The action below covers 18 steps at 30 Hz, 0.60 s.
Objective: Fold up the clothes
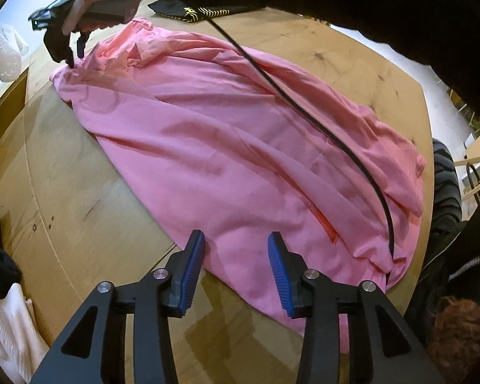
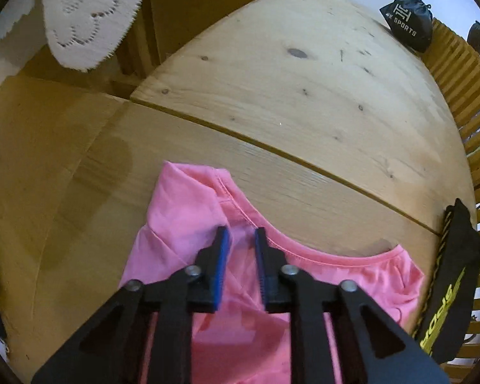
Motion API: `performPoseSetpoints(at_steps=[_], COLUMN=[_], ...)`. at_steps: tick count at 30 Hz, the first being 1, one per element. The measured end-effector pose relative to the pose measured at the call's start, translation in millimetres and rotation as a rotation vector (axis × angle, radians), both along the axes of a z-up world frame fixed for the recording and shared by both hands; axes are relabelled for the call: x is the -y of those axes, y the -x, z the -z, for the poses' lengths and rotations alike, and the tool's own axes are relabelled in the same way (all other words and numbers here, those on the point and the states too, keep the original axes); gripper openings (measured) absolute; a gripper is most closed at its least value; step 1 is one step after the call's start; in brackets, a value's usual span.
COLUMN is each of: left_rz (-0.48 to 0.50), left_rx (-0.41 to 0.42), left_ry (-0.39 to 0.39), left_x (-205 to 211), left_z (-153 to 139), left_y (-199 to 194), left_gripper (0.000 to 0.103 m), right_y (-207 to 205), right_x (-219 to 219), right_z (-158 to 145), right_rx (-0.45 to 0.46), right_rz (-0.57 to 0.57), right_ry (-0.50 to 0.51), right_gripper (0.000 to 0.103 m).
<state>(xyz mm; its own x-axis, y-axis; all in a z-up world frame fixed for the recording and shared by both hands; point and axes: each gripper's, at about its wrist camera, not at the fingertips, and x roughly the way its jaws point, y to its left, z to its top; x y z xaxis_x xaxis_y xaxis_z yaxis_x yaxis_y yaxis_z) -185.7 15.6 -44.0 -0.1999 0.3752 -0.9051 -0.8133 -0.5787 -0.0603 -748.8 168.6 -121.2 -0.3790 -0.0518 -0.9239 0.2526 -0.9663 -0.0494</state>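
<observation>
A pink T-shirt [image 1: 240, 147] lies spread on a wooden table [image 1: 80, 198]. The left gripper [image 1: 236, 268] hovers open-jawed above its near edge. The right gripper [image 2: 242, 256], jaws slightly apart, touches the collar [image 2: 304, 254].

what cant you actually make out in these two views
- Left wrist view: the right gripper tips sink into pink shirt folds; any pinch is hidden.
- Left wrist view: the shirt's near hem is covered by the left gripper.
- Right wrist view: most of the shirt is cut off below the collar.
</observation>
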Motion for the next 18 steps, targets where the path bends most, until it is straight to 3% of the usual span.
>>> performPoseSetpoints(at_steps=[5,8,11,13,16,18], left_rz=[-0.012,-0.02,-0.029,-0.035,-0.043,-0.058], left_rx=[0.0,-0.001,-0.002,-0.002,-0.003,0.005], left_ry=[0.003,0.006,0.008,0.01,0.013,0.017], left_x=[4.4,7.4,10.3,12.3,15.2,19.6], left_z=[-0.3,-0.4,-0.5,-0.5,-0.6,-1.6], left_y=[-8.4,-14.1,-19.8,-23.6,-29.3,-31.9], left_gripper=[0.039,0.043,0.05,0.052,0.052,0.052], right_y=[-48.0,-102.4,-131.7,-137.1,-127.9,-128.4], right_x=[-7.5,3.2,14.5,14.8,-2.5,-15.8], right_z=[-32.4,-25.8,7.7,21.0,21.2,12.2], right_rx=[-0.072,-0.01,0.088,0.088,0.062,0.043], right_rz=[-0.08,-0.211,-0.289,-0.299,-0.219,-0.183], right_ry=[0.084,0.114,0.068,0.021,-0.094,-0.063], right_gripper=[0.025,0.025,0.025,0.025,0.025,0.025])
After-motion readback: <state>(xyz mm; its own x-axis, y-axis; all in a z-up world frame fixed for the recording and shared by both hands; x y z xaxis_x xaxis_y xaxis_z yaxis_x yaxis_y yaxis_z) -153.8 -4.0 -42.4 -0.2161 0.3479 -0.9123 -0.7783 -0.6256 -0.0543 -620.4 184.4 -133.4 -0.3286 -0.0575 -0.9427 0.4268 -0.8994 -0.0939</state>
